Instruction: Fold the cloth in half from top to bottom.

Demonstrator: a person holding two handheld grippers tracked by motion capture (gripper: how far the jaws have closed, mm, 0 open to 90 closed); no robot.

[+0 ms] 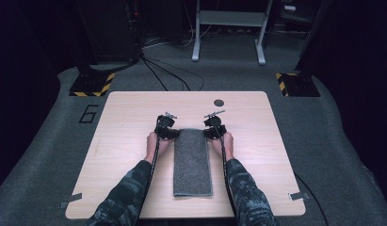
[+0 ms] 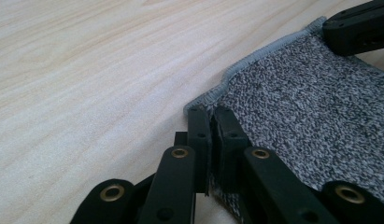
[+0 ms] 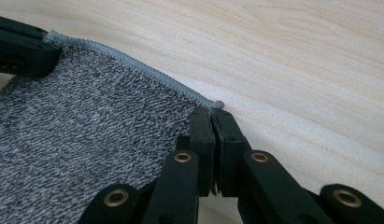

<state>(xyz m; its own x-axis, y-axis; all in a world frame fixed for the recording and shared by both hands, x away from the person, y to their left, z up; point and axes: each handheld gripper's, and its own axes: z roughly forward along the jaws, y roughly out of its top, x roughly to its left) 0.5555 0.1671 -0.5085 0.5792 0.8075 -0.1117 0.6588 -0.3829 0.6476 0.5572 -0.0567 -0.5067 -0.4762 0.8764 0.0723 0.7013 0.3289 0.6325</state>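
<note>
Progress is judged as early: both far corners of the grey towel [image 1: 192, 161] have been pinched, and no lift or fold is yet seen. The towel lies flat, lengthwise along the middle of the tabletop [image 1: 120, 141], its near end close to the near edge. The left gripper [image 2: 211, 122] is closed on the far left corner; the right gripper [image 3: 211, 122] is closed on the far right corner. Raising and folding the cloth are judged to remain.
</note>
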